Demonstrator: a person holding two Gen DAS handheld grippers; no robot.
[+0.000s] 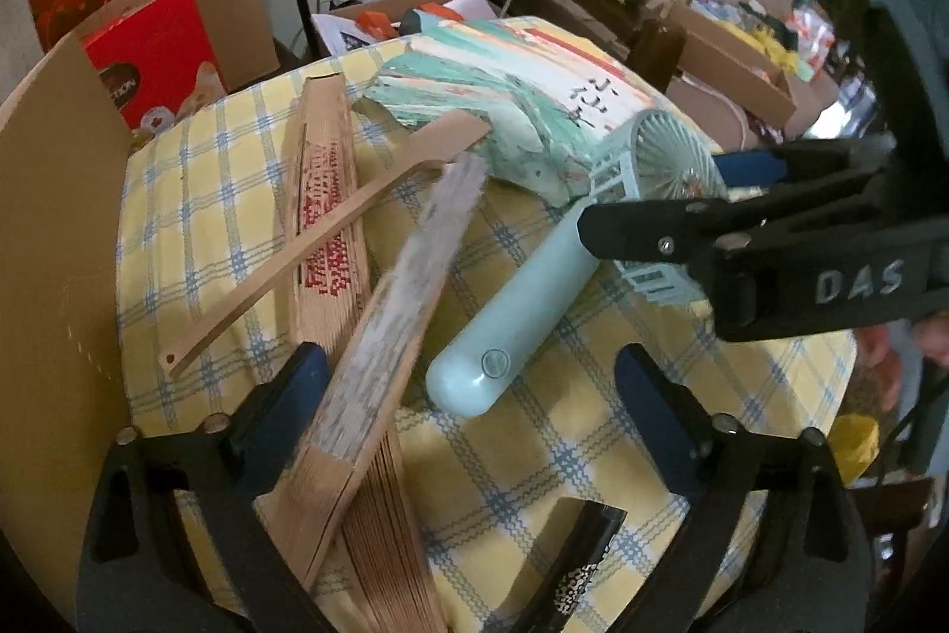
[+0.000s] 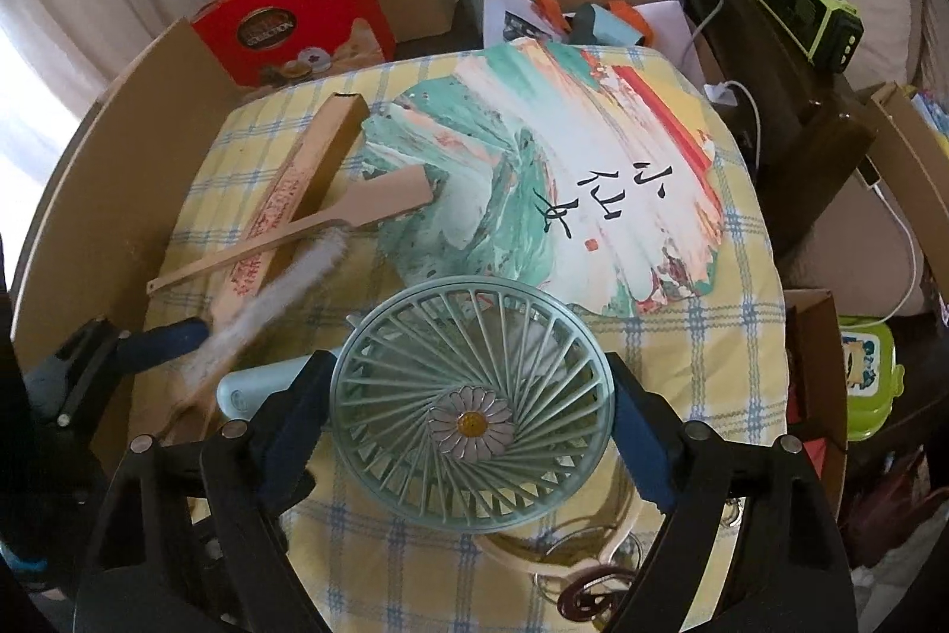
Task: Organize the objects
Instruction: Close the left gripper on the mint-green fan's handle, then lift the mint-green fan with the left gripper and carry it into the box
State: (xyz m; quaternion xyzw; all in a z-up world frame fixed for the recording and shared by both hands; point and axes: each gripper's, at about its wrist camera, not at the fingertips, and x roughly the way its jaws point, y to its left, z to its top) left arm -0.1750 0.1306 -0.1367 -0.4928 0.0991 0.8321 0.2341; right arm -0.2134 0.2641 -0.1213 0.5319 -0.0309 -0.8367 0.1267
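Item 1, handheld fan [image 2: 471, 404]: mint plastic, round grille head, smooth tube handle [image 1: 510, 312]. It lies on the yellow checked cloth [image 2: 735, 336] over the counter, just below the painted paper fan [image 2: 569, 176]. We judge it light, rigid, slick on the handle, thin-ribbed on the grille.

Right hand-held gripper [image 2: 471, 431]: jaws wide, straddling the grille head, pads not pressing.

Left hand-held gripper [image 1: 471, 416]: jaws wide, holding nothing, a folded bamboo fan [image 1: 379, 366] between them.

We would grip the handle, not the ribs.

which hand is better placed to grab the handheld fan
Right, probably: the right gripper already has its open fingers on either side of the mint handheld fan head. The left gripper straddles the folded fan instead.
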